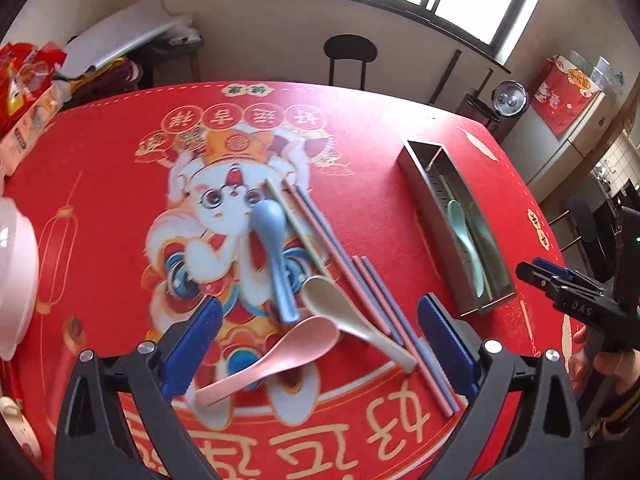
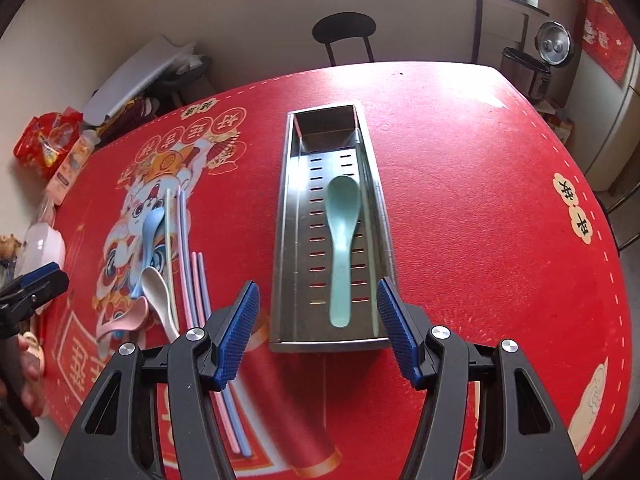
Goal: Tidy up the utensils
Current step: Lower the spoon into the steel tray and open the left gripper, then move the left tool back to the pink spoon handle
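L gripper [image 1: 320, 344] hung over the red table mat [image 1: 120, 184], jaws spread wide, nothing between the pads. Under it lay the loose utensils: pink spoon [image 1: 276, 356], bowl up toward center, handle running down-left; beige spoon [image 1: 352, 316] crossing just beside it, bowl touching pink spoon's bowl edge; blue spoon [image 1: 274, 256] farther up the mat, over the printed rabbit figure. Chopsticks [image 1: 360, 280] in pink, blue & pale green lay diagonal beside the spoons, some under the beige handle.

R gripper [image 2: 318, 328] sat above near end of the steel tray [image 2: 286, 216], jaws roughly half open, pads empty, not touching the tray. Green spoon [image 2: 340, 248] lay inside the tray on the slotted floor, bowl toward far end, handle toward the camera. Tray stood to the right of the utensil pile, well apart from it, long axis pointing away.

White bowl [image 1: 16, 280] at mat's left edge. Snack bags [image 2: 48, 144] off far-left corner. Black chair [image 2: 344, 36] behind table, window above.
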`<act>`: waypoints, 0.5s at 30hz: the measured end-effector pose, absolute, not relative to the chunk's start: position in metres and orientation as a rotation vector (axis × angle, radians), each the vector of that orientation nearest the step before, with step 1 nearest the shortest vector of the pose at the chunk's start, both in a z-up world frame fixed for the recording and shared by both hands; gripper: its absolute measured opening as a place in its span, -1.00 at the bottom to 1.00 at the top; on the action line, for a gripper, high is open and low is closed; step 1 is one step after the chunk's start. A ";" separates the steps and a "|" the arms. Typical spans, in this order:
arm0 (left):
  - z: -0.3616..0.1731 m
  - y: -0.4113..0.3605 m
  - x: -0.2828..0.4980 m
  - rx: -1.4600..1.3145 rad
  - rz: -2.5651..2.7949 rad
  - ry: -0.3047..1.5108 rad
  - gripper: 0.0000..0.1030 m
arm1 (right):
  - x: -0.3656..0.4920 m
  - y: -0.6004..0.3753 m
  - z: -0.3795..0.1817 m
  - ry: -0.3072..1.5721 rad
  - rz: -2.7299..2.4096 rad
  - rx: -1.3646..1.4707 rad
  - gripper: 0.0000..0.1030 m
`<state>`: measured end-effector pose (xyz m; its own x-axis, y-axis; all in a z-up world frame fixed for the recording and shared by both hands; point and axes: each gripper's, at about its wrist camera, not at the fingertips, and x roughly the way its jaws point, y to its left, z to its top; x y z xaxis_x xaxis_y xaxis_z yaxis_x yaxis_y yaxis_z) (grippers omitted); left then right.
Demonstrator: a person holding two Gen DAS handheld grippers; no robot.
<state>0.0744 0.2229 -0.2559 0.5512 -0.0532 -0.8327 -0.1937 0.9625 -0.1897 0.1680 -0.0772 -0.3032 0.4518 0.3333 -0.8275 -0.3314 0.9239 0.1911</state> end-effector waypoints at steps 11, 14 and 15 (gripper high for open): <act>-0.290 0.272 -0.002 -0.349 0.246 1.009 0.86 | 0.131 -0.030 -0.316 1.021 0.595 -0.132 0.14; -0.297 0.274 -0.013 -0.360 0.268 1.017 0.86 | 0.118 -0.019 -0.327 1.047 0.649 -0.177 0.13; -0.300 0.275 -0.017 -0.365 0.277 1.018 0.86 | 0.115 -0.016 -0.331 1.059 0.663 -0.184 0.13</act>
